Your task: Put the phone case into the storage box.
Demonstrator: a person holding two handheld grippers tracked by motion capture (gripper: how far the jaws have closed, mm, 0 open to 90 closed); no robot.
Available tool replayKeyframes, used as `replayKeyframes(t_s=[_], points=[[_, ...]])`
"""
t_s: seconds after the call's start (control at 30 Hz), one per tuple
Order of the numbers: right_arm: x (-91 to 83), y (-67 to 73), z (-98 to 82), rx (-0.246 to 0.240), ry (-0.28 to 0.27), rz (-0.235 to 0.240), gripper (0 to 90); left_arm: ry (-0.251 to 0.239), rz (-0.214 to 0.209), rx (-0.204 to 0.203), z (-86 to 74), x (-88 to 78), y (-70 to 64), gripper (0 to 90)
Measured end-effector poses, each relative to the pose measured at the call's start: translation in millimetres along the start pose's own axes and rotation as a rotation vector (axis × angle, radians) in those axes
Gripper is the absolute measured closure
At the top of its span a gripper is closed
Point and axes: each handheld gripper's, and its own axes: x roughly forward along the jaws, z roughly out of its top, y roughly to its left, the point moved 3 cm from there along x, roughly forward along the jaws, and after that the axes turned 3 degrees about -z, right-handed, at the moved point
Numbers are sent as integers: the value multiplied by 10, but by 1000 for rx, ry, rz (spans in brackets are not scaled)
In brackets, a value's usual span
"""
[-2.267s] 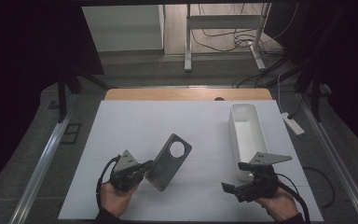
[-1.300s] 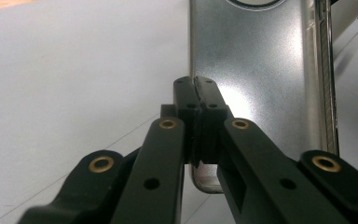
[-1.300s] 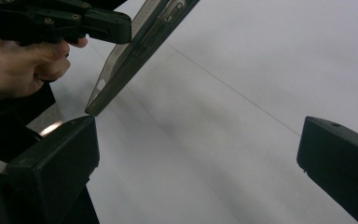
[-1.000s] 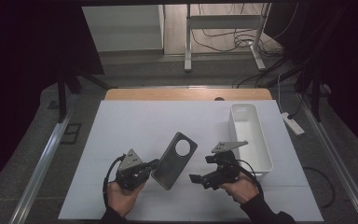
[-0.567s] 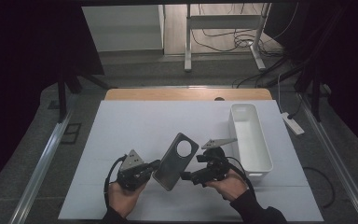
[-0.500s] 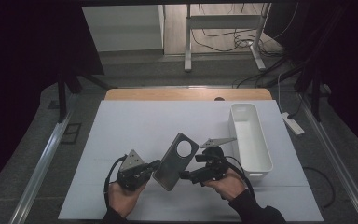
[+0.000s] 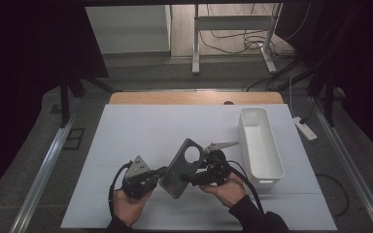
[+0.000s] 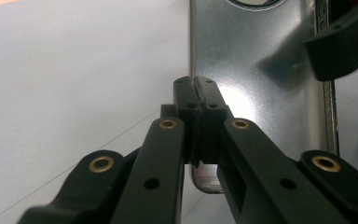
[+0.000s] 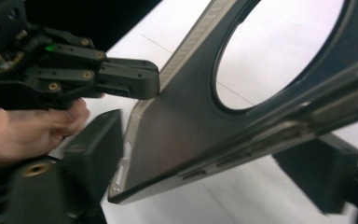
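We had the left gripper (image 7: 156,174) clenched on the lower left edge of the grey phone back cover (image 7: 182,167), holding it tilted above the white surface (image 7: 141,131) near its front edge. The right gripper (image 7: 190,178), its fingers (image 9: 91,154) spread either side of the cover's opposite edge, had not yet closed. The handover looked half done, the white bin (image 7: 260,145) standing empty to the right.

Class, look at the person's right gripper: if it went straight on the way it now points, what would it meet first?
The right gripper points toward the grey phone back cover, which already lies between its open jaws, so it would meet that cover first. Past it is the left gripper, clamped on the cover's other edge.
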Motion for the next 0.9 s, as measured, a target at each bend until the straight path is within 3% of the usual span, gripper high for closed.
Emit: replayKeyframes(t_s=[0.37, 0.9], points=[[41, -18, 14, 45, 0, 70, 544, -1, 0, 3, 0, 3, -3, 890], [56, -38, 23, 116, -20, 120, 771, -4, -2, 2, -5, 0, -2, 889]])
